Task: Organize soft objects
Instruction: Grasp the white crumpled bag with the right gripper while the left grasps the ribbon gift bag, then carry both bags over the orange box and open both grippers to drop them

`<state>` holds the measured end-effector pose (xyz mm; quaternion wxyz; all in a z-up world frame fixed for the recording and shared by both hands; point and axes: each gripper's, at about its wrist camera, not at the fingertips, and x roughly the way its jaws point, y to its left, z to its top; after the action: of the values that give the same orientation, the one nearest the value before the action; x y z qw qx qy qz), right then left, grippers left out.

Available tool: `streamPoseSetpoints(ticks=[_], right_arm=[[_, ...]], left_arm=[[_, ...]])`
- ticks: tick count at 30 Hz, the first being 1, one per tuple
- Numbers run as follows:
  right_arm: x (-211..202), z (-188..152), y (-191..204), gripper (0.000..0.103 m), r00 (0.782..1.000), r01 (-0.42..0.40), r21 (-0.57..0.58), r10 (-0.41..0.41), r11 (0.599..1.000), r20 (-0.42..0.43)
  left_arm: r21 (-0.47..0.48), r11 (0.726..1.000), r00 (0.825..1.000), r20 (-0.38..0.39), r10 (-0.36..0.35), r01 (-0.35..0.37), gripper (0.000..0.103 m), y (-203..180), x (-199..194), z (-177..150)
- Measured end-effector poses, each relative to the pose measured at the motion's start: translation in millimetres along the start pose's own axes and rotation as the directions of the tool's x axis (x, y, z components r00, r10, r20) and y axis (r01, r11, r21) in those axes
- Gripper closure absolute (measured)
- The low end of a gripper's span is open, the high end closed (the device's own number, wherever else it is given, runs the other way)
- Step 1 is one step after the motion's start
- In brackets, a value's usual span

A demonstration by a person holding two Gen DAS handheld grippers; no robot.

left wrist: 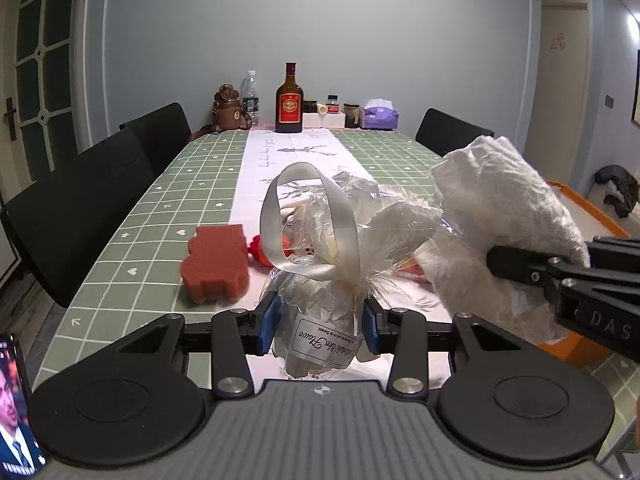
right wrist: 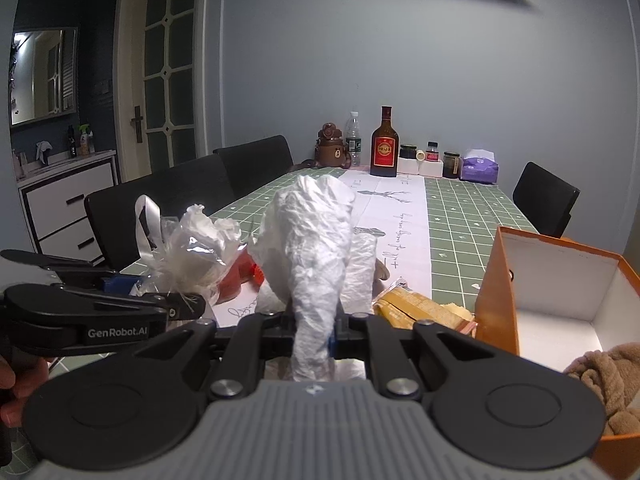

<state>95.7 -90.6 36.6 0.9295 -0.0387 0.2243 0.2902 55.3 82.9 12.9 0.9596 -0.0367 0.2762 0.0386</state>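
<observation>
My left gripper (left wrist: 320,322) is shut on a clear cellophane gift bag (left wrist: 320,300) with a white ribbon loop and a printed label, held above the table; the same bag (right wrist: 192,252) shows at the left of the right wrist view. My right gripper (right wrist: 314,338) is shut on a crumpled white plastic bag (right wrist: 312,240), which stands up between its fingers; this white bag (left wrist: 496,208) hangs at the right of the left wrist view. A red-brown sponge (left wrist: 216,266) lies on the green checked tablecloth (left wrist: 160,208). An orange box (right wrist: 532,296) with a white inside stands at right, a tan plush cloth (right wrist: 608,384) in it.
A yellow packet (right wrist: 420,310) lies next to the box, and small red things (left wrist: 260,250) lie behind the gift bag. At the table's far end stand a brown bottle (left wrist: 289,100), a water bottle, a bear flask, jars and a purple tissue pack (left wrist: 380,114). Black chairs (left wrist: 80,208) line both sides. A phone (left wrist: 12,408) sits at bottom left.
</observation>
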Motion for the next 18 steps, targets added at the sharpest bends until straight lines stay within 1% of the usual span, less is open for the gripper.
streamPoseSetpoints(ticks=[7,12,18], right_arm=[[-27,-3,-10,0.093,0.999,0.016,-0.013,-0.015,1.0,0.033],[-45,6,-19,0.093,0.996,0.05,-0.037,-0.047,0.998,0.08],[-56,20,-37,0.093,0.99,0.103,-0.081,-0.094,0.991,0.1]], left_arm=[[0.007,0.999,0.999,0.027,-0.046,0.046,0.056,-25,-11,3],[0.008,0.999,0.998,0.035,-0.044,0.044,0.056,-40,-10,11],[0.034,0.996,0.995,0.059,-0.082,0.08,0.056,-64,-9,30]])
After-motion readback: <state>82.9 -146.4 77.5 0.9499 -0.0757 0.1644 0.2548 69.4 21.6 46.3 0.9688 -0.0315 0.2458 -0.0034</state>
